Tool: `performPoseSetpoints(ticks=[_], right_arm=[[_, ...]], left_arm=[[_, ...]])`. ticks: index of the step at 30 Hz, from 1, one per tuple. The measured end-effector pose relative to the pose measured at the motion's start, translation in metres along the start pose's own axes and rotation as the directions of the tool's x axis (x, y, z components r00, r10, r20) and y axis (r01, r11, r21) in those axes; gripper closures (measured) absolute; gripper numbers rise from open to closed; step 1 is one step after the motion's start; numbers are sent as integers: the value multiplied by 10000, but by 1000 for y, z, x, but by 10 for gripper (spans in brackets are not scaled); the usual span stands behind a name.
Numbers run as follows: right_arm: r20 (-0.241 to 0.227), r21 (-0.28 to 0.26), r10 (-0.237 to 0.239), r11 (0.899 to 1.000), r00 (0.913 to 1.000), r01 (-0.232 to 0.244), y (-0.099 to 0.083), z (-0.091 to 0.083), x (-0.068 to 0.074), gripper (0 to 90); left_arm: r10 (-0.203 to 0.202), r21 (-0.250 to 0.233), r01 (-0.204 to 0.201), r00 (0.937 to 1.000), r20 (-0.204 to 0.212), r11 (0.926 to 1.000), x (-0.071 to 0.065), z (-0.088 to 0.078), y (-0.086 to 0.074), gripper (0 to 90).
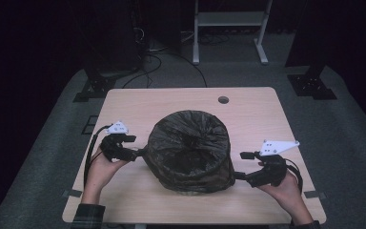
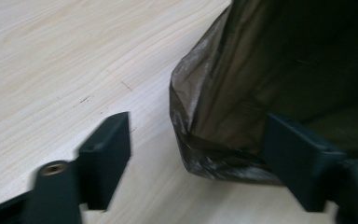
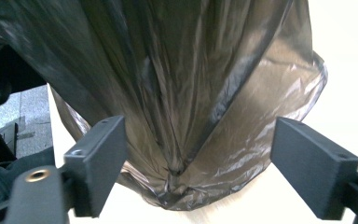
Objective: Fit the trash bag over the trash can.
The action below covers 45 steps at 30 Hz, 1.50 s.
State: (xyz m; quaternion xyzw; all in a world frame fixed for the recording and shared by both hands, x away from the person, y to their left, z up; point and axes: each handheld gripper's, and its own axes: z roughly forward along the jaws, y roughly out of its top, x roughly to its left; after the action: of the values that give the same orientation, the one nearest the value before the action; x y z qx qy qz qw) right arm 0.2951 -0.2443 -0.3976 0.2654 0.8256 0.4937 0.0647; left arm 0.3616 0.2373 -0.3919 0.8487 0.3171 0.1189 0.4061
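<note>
While a bin lined with a dark plastic bag [image 1: 189, 150] is being kept at the middle of the light wooden table [image 1: 248, 102], it is being flanked by two hand-held grippers, one on each side. At the bin's left side, the left gripper [image 1: 138, 153] is being held level by a hand [image 1: 100, 169], its tips being pointed at the bag's upper wall; in the left gripper view its jaws are being held wide apart, a loose corner of the bag [image 2: 214, 140] lying between them, one jaw over bare tabletop, the other in front of the film, and nothing is being pinched. At the bin's lower right, the right gripper [image 1: 238, 175] is being aimed at the base of the bag; in the right gripper view a gathered, crumpled fold of film [image 3: 191, 177] is being framed between the spread jaws, with clear gaps on both sides. Neither gripper is being closed on anything.
</note>
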Motion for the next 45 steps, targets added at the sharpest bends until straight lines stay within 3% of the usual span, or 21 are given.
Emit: performPoseSetpoints(ticks=[2,6,11,13,18,24,26,30,34,38,45], right_arm=[[-113,-1,-211,9998,9997,211,3,-2,2,133],[163,-56,-479,9988,9987,480,14,-6,6,123],[75,-77,-810,9967,9967,811,32,-14,11,106],[104,-100,-1023,9947,9947,1024,41,-17,14,104],[-170,-423,-1447,9887,9893,1439,63,-23,20,102],[-403,-504,-1883,9812,9813,1862,96,-22,31,101],[-561,-526,-1926,9804,9797,1897,107,-18,32,101],[-644,-474,-2140,9763,9747,2113,126,-4,36,101],[-872,-187,-2315,9728,9689,2307,141,15,41,102],[-1019,160,-2386,9703,9658,2414,150,39,44,101],[-868,1098,-2547,9584,9631,2634,152,73,43,99]], left_arm=[[210,-50,-210,9998,61,9998,-5,-5,-3,121],[552,-70,-550,9982,252,9985,-15,-15,-13,20],[1035,-14,-1035,9941,331,9946,-28,-20,-35,0],[995,27,-998,9937,521,9950,-32,-19,-44,0],[952,177,-961,9944,456,9952,-40,-14,-65,0],[969,569,-1016,9920,804,9932,-48,4,-86,0],[1173,1038,-1250,9901,774,9867,-51,13,-91,0],[1311,1378,-1418,9878,836,9803,-53,24,-96,0],[1508,1243,-1595,9856,764,9793,-54,26,-97,0],[1474,773,-1531,9863,742,9852,-53,26,-102,0],[1492,778,-1550,9859,755,9848,-53,26,-102,0]])
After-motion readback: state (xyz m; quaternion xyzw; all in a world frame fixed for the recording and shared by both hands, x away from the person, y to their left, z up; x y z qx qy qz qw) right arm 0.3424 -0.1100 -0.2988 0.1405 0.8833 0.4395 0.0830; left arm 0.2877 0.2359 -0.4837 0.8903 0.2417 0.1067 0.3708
